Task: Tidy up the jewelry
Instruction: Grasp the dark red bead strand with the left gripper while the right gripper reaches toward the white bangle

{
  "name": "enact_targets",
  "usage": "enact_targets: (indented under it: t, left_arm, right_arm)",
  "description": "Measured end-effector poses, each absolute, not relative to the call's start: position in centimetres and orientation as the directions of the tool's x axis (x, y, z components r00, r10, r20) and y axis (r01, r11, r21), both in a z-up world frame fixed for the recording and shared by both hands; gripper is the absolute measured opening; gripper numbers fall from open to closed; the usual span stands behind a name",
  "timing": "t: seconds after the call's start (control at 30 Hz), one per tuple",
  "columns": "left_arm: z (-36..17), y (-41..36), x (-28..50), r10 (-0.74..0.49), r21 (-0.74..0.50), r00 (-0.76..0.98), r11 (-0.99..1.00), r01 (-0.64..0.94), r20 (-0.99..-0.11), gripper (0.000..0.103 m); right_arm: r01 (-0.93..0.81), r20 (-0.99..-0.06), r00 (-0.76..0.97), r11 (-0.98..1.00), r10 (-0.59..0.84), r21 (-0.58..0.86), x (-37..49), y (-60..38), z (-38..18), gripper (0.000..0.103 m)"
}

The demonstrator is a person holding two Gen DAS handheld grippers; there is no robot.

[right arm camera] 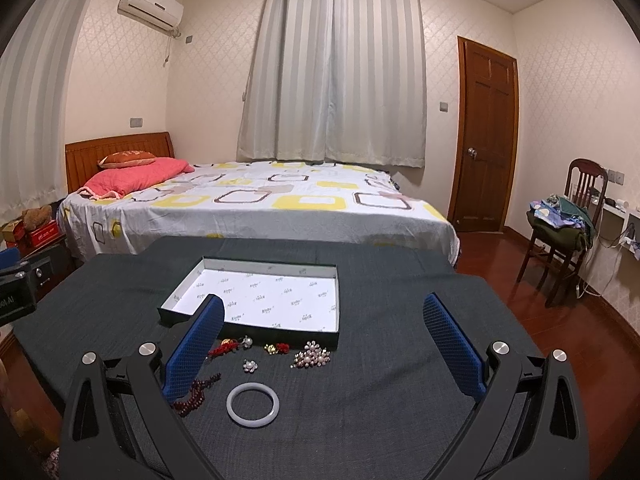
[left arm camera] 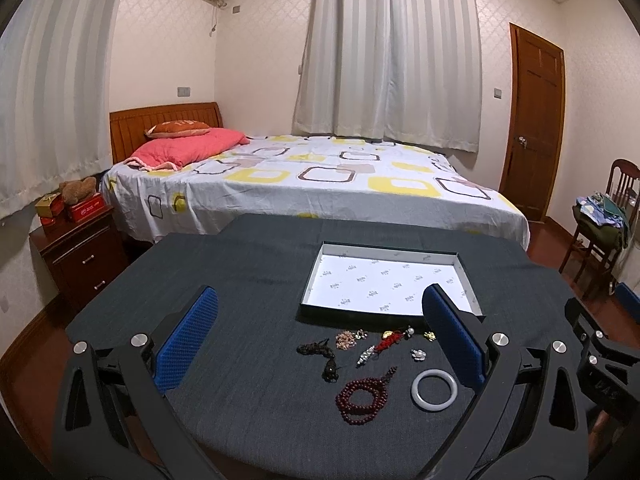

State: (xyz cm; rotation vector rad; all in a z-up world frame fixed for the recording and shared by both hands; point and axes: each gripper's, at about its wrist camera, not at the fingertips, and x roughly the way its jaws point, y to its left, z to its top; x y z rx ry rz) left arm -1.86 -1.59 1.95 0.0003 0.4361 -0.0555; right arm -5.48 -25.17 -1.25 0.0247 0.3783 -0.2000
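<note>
Both the left hand-held gripper [left arm camera: 320, 344] and the right hand-held gripper [right arm camera: 324, 346] hover with jaws apart, holding nothing. The jewelry lies loose near the bench's [left arm camera: 240, 272] near edge, before the empty tray [right arm camera: 336, 300]. The white bangle [right arm camera: 253, 404] lies flat and could skid or roll away if pinched off-centre. The red bead strand [left arm camera: 362, 398] is coiled and could snag; its tassel points toward the tray.

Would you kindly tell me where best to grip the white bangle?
Probably from above, jaws straddling one side of the white bangle's rim, one inside the hole, one outside. It lies flat on the dark tablecloth, so there is little edge to pinch sideways.
</note>
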Motion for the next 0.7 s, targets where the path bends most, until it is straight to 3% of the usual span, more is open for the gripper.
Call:
enact_targets:
  t: [0.17, 0.7]
  left_arm:
    - [-0.8, -1.6, 0.2, -0.08, -0.025, 0.868, 0.997, 0.077, -0.49, 0.1]
    - [-13.7, -3.7, 5.9, -0.164, -0.049, 0.682, 0.981, 0.185, -0.713, 0.1]
  right_arm:
    - [0.186, -0.397, 0.901, 0.982, -0.173, -0.005, -4.4, -25.3, -3.7, 0.097]
    - [0.175, -0.624, 0.771, 0.984, -0.127, 0.016, 0.8, -26.4, -14.8, 0.097]
